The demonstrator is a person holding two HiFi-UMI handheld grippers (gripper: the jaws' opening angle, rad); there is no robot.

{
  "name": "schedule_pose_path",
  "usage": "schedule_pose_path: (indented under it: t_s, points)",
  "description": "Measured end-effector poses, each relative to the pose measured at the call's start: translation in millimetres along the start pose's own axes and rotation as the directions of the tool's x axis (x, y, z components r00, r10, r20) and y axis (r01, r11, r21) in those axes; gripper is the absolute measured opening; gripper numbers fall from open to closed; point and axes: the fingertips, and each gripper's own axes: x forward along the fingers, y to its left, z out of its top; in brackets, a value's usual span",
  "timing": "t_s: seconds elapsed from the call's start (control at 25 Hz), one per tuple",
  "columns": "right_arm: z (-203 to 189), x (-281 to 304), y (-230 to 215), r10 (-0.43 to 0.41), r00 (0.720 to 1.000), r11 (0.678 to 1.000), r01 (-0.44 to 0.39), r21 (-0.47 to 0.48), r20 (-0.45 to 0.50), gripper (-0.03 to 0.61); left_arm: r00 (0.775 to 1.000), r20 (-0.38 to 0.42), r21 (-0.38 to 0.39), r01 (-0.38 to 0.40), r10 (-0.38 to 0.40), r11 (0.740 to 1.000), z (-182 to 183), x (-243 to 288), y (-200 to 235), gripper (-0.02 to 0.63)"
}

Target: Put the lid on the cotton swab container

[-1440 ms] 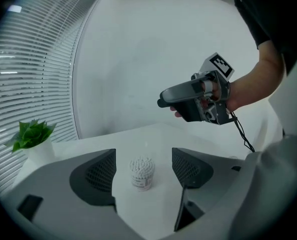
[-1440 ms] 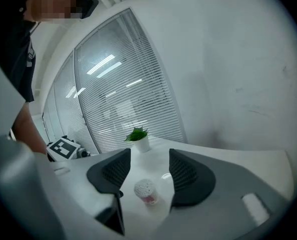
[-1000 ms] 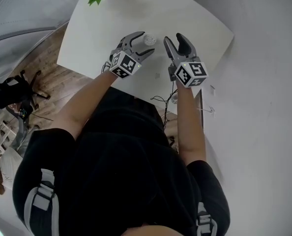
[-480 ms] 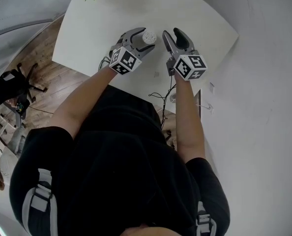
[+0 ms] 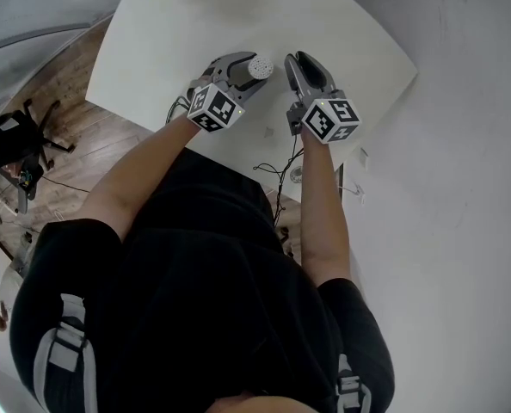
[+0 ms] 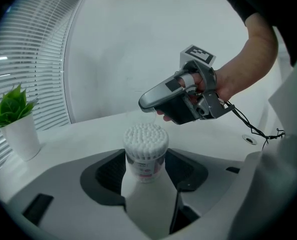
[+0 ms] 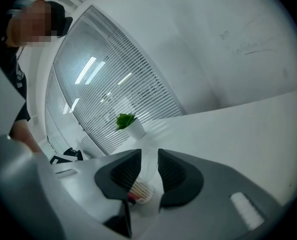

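Fingers (image 6: 102, 176) of the left gripper (image 5: 254, 71) stand well apart and are closing, with the cotton swab container (image 6: 146, 149) upright between them. A dark gap shows on each side of the container, so the pads do not press on it. The container is a small clear tub with a pink and white label. It has no lid on, and its top is a packed dome of white swab tips. It stands on the white tabletop (image 5: 341, 33), near the edge closest to the person. The right gripper (image 5: 303, 61) is just beside the left one, on the container's right, pointing the same way across the tabletop. Its fingers (image 7: 121, 171) are much nearer together, with only a narrow slot between them, and they too are closing. Deep in that slot, near the finger roots, sits a small round clear piece with a red patch, which seems to be the lid (image 7: 138, 191). A pale sliver shows between it and the right finger. From the left gripper view, the right gripper sits beyond the container, held by a bare hand (image 6: 211, 86). A small green plant (image 6: 16, 124) in a white pot stands at the tabletop's far left corner, well apart from both grippers.
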Motion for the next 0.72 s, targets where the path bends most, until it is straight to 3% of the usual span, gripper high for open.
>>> schedule_pose_path:
  t_s: [0.36, 0.72]
  points:
    - [9.5, -9.8, 30.9, 0.111, 0.994, 0.993, -0.110, -0.037, 0.023, 0.103, 1.000, -0.007, -0.011, -0.004, 0.004, 1.000, -0.1, -0.4, -0.7, 0.250]
    - [-4.0, -4.4, 59.9, 0.196, 0.980, 0.975, -0.199, -0.095, -0.036, 0.121, 1.000, -0.002, -0.014, -0.010, 0.010, 1.000, 0.1, 2.1, 0.5, 0.250]
